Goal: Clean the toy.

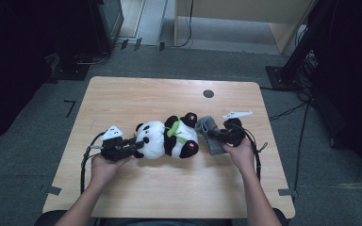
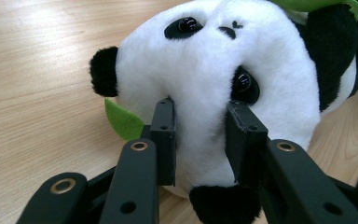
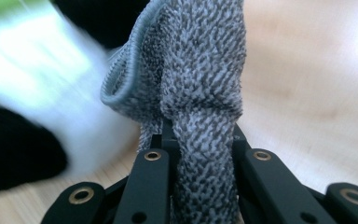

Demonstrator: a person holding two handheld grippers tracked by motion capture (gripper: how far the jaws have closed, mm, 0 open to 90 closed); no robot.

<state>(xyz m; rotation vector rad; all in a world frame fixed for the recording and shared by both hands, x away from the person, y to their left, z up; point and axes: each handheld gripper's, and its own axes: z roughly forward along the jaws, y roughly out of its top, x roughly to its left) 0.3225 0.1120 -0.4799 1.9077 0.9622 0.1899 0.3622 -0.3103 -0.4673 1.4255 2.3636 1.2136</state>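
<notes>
Item: plush panda, lying on its side on the desk, head toward my left fingers, feet toward my right fingers.

Item: grey knitted sock, bunched just past the panda's feet, with the open cuff turned toward the toy.

Left fingers: closed on the panda's head, one pad pressed into the white fur of the face and the other just below the eye, so that the plush bulges between them. A green felt leaf lies just outside the left pad.

Right fingers: closed on a fold of the sock, which rises out from between them and stands above their tips. The panda's black and white fur shows blurred beyond the cuff.

Progress, by my judgement: both grips are made and the sock's mouth is brought up near a foot. Drawing the sock over the foot is not yet done; I cannot tell whether the cuff touches the foot yet.

Pose: my left hand lies low and level, bracing the toy. My right hand angles inward from the side, holding the sock raised off the desk.
</notes>
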